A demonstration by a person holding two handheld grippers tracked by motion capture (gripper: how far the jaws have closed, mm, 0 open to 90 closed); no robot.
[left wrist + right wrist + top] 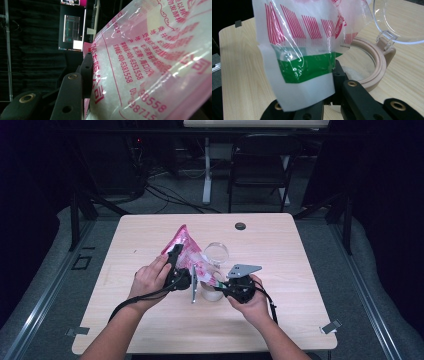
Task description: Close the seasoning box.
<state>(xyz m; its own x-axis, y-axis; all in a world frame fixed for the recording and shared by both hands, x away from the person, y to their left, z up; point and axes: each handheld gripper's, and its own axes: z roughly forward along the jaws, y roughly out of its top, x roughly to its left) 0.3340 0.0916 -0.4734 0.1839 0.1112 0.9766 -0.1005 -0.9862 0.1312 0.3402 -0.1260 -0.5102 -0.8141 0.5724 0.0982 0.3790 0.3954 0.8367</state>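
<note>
High view: both grippers are tilting the pink-printed clear plastic bag of white granules (pixel 189 251) over the open beige-rimmed jar (pixel 212 292) for pouring; left gripper (pixel 176 262) fingers are clamping its body, right gripper (pixel 226 289) fingers its corner.

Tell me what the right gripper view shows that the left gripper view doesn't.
Right gripper view alone: the round jar with its clear lid flipped open, white grains inside, the wooden table, and the bag's green band and white end pinched in the right claw. Left gripper view alone: red printed characters and phone digits on the bag, and a lit screen in the dark room behind. Both share the pink and white bag, held by a claw.
</note>
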